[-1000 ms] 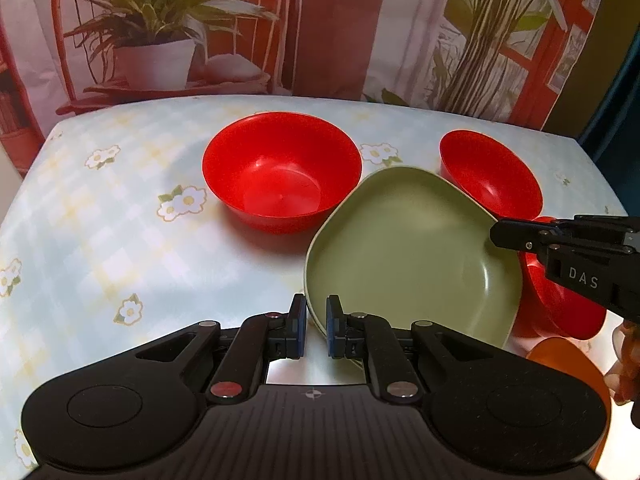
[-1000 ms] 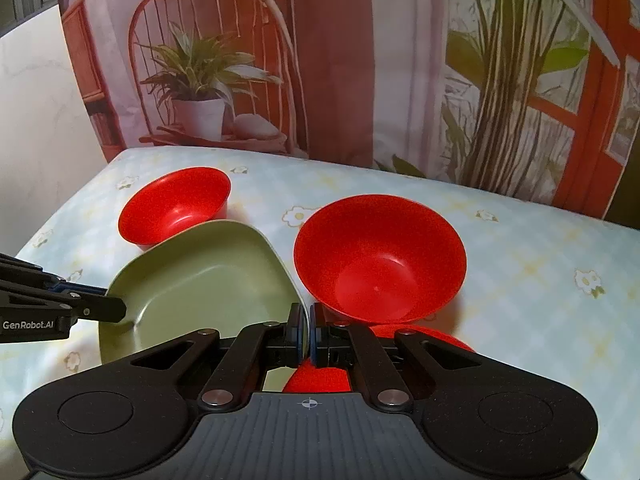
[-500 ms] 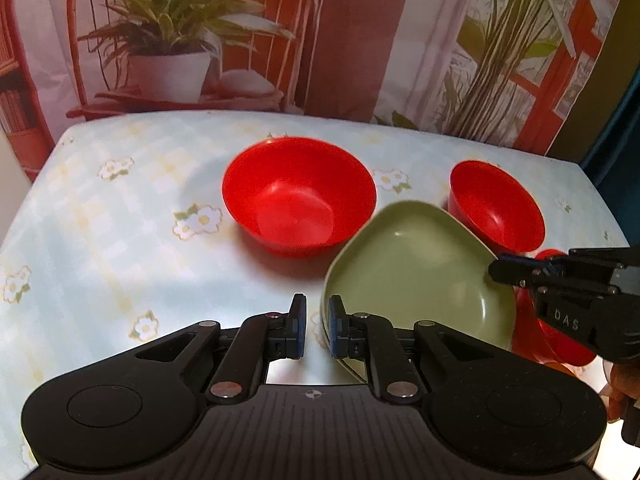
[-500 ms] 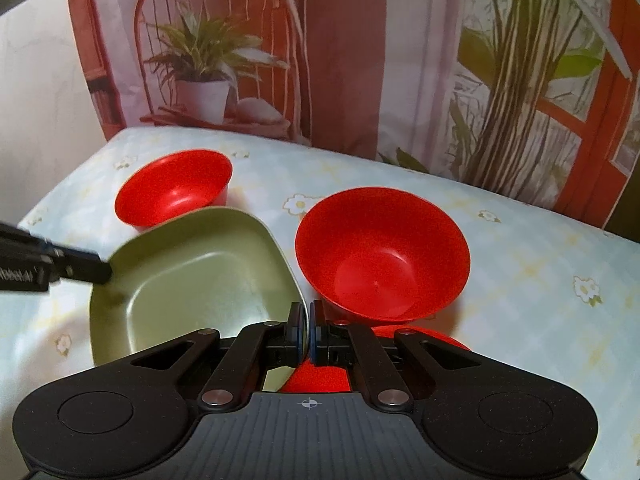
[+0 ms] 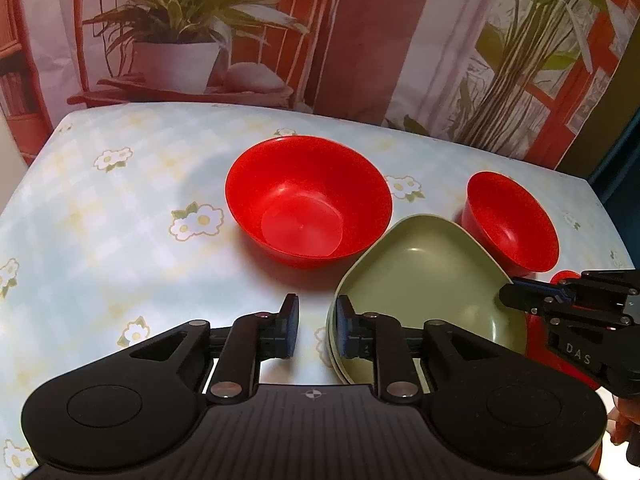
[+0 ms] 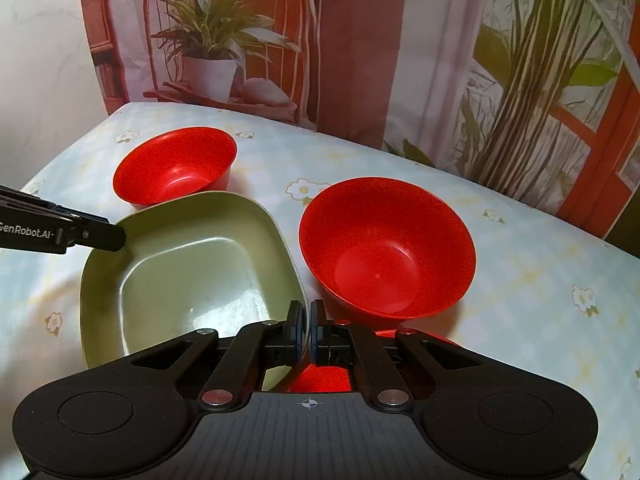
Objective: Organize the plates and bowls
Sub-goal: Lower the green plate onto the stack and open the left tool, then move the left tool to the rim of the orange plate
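Note:
A green squarish plate (image 5: pixel 420 280) (image 6: pixel 188 272) is tilted up between my grippers. My right gripper (image 6: pixel 308 328) is shut on its rim; it shows at the right in the left wrist view (image 5: pixel 516 294). My left gripper (image 5: pixel 316 320) has opened, its jaws apart beside the plate's near rim, the right finger inside it. A large red bowl (image 5: pixel 308 200) (image 6: pixel 388 248) and a smaller red bowl (image 5: pixel 512 220) (image 6: pixel 176 164) stand on the table. A red dish (image 6: pixel 320 378) lies under my right gripper.
The table has a pale blue flowered cloth (image 5: pixel 100 220). A printed backdrop of plants and chairs (image 5: pixel 360 32) hangs behind it. An orange dish edge (image 5: pixel 560 364) shows below the right gripper.
My left gripper has opened and let go of the green plate's rim. The right gripper has kept hold and tilted the plate up, and both views have drawn back.

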A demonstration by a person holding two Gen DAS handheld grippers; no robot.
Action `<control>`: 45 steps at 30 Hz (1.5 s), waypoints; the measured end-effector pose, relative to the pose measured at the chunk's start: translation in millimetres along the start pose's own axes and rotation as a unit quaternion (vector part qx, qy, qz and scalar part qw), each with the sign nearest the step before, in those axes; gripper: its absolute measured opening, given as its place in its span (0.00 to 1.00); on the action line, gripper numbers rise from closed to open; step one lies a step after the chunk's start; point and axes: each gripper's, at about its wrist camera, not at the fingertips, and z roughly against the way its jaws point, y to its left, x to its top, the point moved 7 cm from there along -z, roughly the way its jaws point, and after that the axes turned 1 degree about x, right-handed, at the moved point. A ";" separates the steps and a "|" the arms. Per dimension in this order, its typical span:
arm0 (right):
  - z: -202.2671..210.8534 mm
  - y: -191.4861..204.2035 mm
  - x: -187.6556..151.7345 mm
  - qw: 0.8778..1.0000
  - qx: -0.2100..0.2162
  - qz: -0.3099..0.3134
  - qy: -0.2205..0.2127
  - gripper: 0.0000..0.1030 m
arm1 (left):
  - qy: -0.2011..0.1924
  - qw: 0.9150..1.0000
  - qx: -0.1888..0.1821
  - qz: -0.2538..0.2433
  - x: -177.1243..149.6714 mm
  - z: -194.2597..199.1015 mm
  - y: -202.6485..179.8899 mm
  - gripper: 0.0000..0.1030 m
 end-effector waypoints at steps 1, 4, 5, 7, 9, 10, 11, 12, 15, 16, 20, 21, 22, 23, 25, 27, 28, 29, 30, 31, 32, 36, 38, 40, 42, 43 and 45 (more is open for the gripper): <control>0.2 -0.4 -0.1 1.000 0.001 -0.002 0.000 0.04 | 0.001 1.000 0.000 -0.001 -0.7 -0.6 0.5 0.24; 0.2 -0.7 0.0 1.000 0.001 -0.004 0.001 0.04 | 0.005 1.000 0.006 -0.004 -1.6 -3.3 2.3 0.30; 0.2 -0.6 0.1 1.000 0.001 -0.004 0.002 0.04 | 0.004 1.000 0.006 -0.003 -1.4 -2.9 3.2 0.30; 1.4 -0.3 -0.1 1.000 0.002 -0.009 0.000 0.04 | -0.003 1.000 0.010 -0.012 -0.6 1.2 1.8 0.29; 6.7 -1.0 0.5 1.000 0.007 -0.020 -0.012 0.05 | -0.016 0.999 0.015 -0.023 0.6 9.7 -1.2 0.29; 11.3 -1.9 1.6 0.999 0.012 -0.027 -0.023 0.06 | -0.019 0.999 0.014 -0.027 1.1 14.3 -3.0 0.29; 16.3 -3.5 2.9 0.999 0.019 -0.034 -0.033 0.08 | -0.023 0.999 0.011 -0.029 1.6 19.7 -5.4 0.29; 21.5 -4.4 4.2 0.998 0.022 -0.039 -0.040 0.09 | -0.026 0.999 0.008 -0.029 1.8 24.5 -7.0 0.29; 39.2 -6.2 7.4 0.997 0.026 -0.048 -0.062 0.09 | -0.037 0.999 0.002 -0.032 -2.1 40.6 -14.2 0.29; 45.1 -6.6 8.1 0.996 0.027 -0.051 -0.067 0.09 | -0.040 0.999 -0.001 -0.033 -5.0 46.6 -17.2 0.29; 67.8 -7.5 6.1 0.994 0.033 -0.062 -0.087 0.09 | -0.045 0.999 -0.014 -0.028 -20.6 63.1 -28.3 0.29; 73.3 -7.3 3.7 0.993 0.034 -0.064 -0.091 0.10 | -0.045 0.998 -0.018 -0.025 -25.7 66.4 -30.9 0.29; 77.7 -6.2 1.2 0.993 0.035 -0.065 -0.093 0.12 | -0.046 0.998 -0.020 -0.024 -31.5 69.4 -33.1 0.30; 81.6 -5.4 -2.1 0.993 0.034 -0.065 -0.094 0.15 | -0.045 0.998 -0.022 -0.023 -38.4 71.7 -35.9 0.30; 87.9 -2.8 -10.4 0.993 0.030 -0.061 -0.095 0.15 | -0.040 0.999 -0.024 -0.024 -50.9 73.8 -40.8 0.30; 92.4 -0.6 -18.4 0.993 0.026 -0.059 -0.094 0.15 | -0.035 0.999 -0.027 -0.025 -62.2 75.0 -44.4 0.30; 94.7 0.1 -22.4 0.993 0.025 -0.060 -0.094 0.16 | -0.032 0.999 -0.029 -0.024 -67.2 74.9 -45.9 0.30; 97.2 0.4 -26.7 0.993 0.025 -0.061 -0.095 0.16 | -0.028 0.999 -0.032 -0.023 -72.5 74.6 -47.7 0.30; 99.7 0.7 -31.2 0.993 0.025 -0.063 -0.095 0.16 | -0.025 0.999 -0.036 -0.022 -76.5 74.3 -49.0 0.30; 102.0 0.4 -36.0 0.993 0.025 -0.066 -0.095 0.16 | -0.023 0.999 -0.039 -0.021 -80.6 74.3 -51.1 0.30; 104.6 0.0 -41.0 0.993 0.024 -0.069 -0.095 0.16 | -0.023 0.999 -0.042 -0.020 -83.1 74.2 -52.8 0.30; 115.8 -1.0 -62.6 0.992 0.022 -0.078 -0.094 0.16 | -0.014 0.998 -0.063 -0.022 -94.3 72.1 -62.0 0.30; 120.6 -1.5 -73.5 0.993 0.016 -0.074 -0.090 0.16 | -0.009 0.997 -0.071 -0.034 -99.8 70.3 -68.7 0.30; 125.0 -3.2 -82.6 0.994 0.013 -0.073 -0.086 0.16 | -0.005 0.996 -0.076 -0.043 -103.8 68.4 -75.4 0.30; 128.3 -5.4 -90.3 0.994 0.012 -0.072 -0.079 0.16 | 0.003 0.996 -0.080 -0.048 -108.1 64.8 -79.3 0.30; 129.1 -6.5 -93.4 0.995 0.009 -0.071 -0.076 0.16 | 0.007 0.996 -0.081 -0.049 -110.4 63.6 -80.1 0.30; 130.9 -9.4 -99.0 0.995 0.003 -0.071 -0.072 0.16 | 0.013 0.995 -0.081 -0.052 -114.2 61.2 -83.0 0.30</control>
